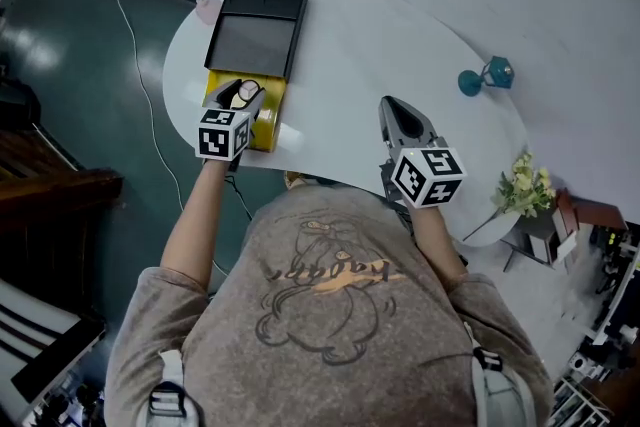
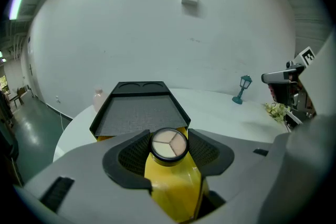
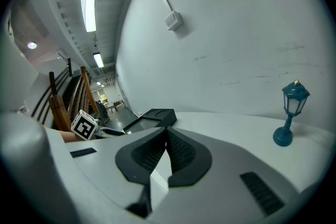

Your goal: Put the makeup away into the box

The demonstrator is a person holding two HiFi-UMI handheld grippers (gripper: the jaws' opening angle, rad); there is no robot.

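Clamps the round three-shade compact (image 2: 169, 143) between the left gripper's (image 1: 240, 103) pads, just above the yellow near end of the box (image 1: 272, 122), at six o'clock from its black tray. Reads as a placement under way (compact not yet let go). Shows the right gripper (image 3: 166, 136) shut and empty, at the box's three o'clock. Leaves perhaps the pink bottle (image 1: 207, 8) at eleven o'clock; teal lamp (image 1: 488, 75) and flowers (image 1: 525, 185) well apart, blocking nothing.
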